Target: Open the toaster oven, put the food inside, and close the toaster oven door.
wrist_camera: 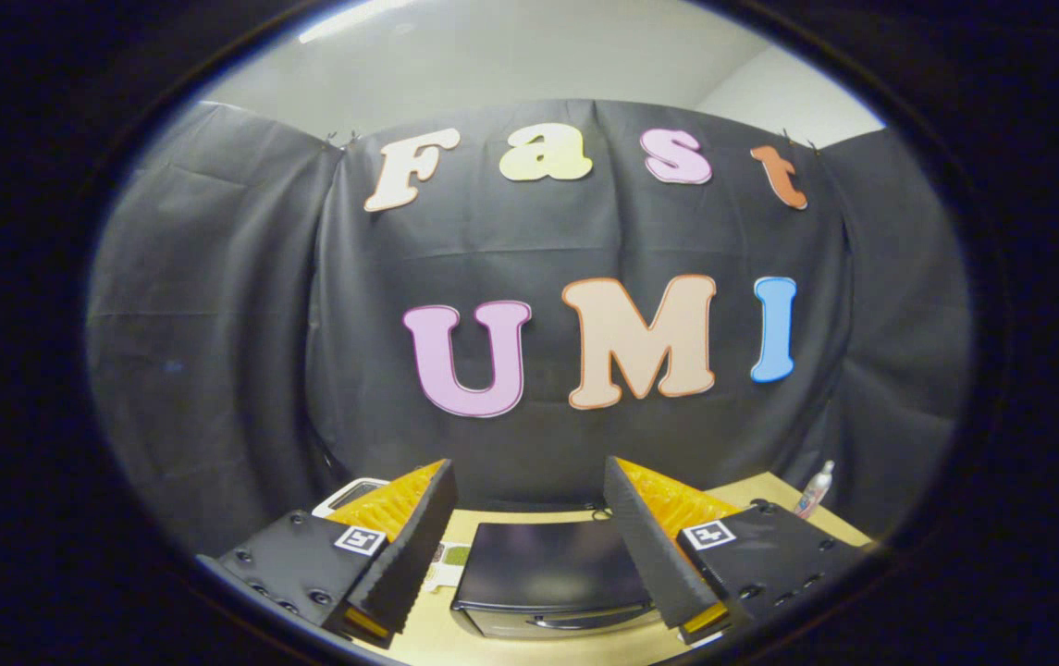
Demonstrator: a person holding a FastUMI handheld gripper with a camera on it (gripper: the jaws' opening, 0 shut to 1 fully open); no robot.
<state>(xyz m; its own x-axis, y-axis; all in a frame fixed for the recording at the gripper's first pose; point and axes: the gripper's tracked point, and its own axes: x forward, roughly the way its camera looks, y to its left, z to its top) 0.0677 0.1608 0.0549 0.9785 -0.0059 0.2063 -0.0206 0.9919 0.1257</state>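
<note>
Far left, beyond my left finger, I see a white object (pixel 350 495) with rounded corners and a dark face, lying flat on the table; the finger covers most of it, so I cannot say what it is. Just inside that finger, a small pale item with green patches (pixel 449 560) sits on the wood beside the oven; it may be the food, but it is too small and too hidden for me to tell.

My gripper (pixel 529 555) is spread wide, its fingers well apart and holding nothing. Each finger (pixel 418 546) is a wedge with a ribbed inner pad, carried on a block bearing a square marker.

The oven (pixel 552 578) lies between the fingers and below them, resting on the table. I am looking down on its smooth, dark, glossy top, a broad box with rounded corners. Its long axis runs left to right across my view, and its front faces me, with a curved metal handle (pixel 575 622) along the near edge. The door is shut.

The table (pixel 455 643) is light wood with a smooth matte surface. At its far right corner, beyond my right finger, a small pale bottle (pixel 816 490) with a reddish part stands upright near the black cloth wall.
</note>
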